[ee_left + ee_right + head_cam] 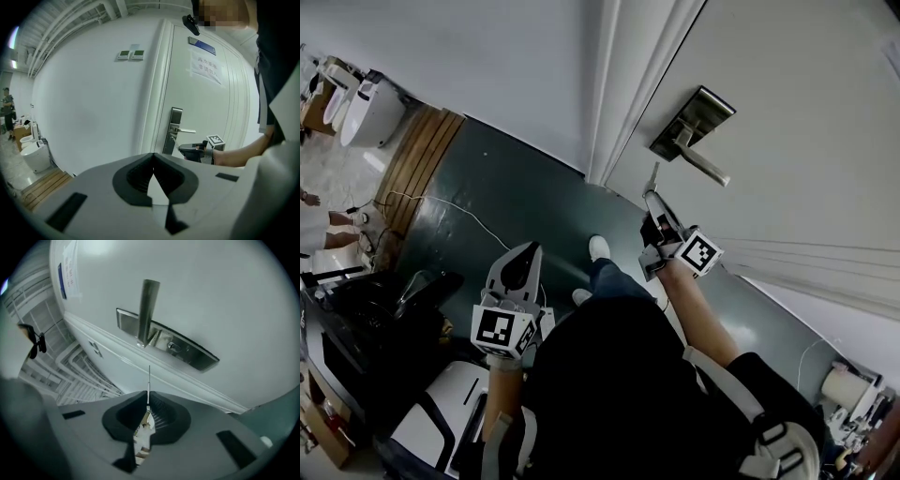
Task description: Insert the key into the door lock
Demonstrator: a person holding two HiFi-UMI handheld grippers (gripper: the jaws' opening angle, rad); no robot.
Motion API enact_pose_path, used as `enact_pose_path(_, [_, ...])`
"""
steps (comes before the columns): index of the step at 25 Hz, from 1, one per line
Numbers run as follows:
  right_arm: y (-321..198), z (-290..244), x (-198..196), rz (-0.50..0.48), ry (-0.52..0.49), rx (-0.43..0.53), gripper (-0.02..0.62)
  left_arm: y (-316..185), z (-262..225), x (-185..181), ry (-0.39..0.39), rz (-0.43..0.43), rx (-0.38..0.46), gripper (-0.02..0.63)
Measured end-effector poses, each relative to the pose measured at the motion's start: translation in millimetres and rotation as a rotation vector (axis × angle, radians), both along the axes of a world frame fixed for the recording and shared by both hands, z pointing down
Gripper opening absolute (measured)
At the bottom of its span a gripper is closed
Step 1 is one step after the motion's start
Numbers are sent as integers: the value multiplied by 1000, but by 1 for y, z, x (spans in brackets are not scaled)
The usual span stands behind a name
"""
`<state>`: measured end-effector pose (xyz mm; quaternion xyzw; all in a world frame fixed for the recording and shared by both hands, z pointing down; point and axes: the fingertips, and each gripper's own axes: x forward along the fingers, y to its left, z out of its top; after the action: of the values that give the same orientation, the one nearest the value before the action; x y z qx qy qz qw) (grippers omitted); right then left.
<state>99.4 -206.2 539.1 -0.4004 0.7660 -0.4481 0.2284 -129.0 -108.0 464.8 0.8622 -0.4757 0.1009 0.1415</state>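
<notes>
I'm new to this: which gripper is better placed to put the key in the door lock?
Right. The right gripper is shut on the thin metal key, aimed at the silver lock plate; the left gripper hangs low, shut, empty.

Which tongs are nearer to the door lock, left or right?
Right. The right tongs hold the key just short of the door lock; the left tongs hang well back from it.

White toilets beside a wooden platform — two small wall panels.
</notes>
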Motion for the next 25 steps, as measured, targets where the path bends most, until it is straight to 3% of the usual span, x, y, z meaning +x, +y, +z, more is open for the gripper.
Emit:
enact_pose_path(15, [-41, 27, 32, 155, -291, -132, 31, -18, 4, 7, -17, 14, -48, 8])
enact_pose_path(25, [-54, 26, 38, 175, -383, -148, 31, -36, 12, 16, -7, 18, -61, 8])
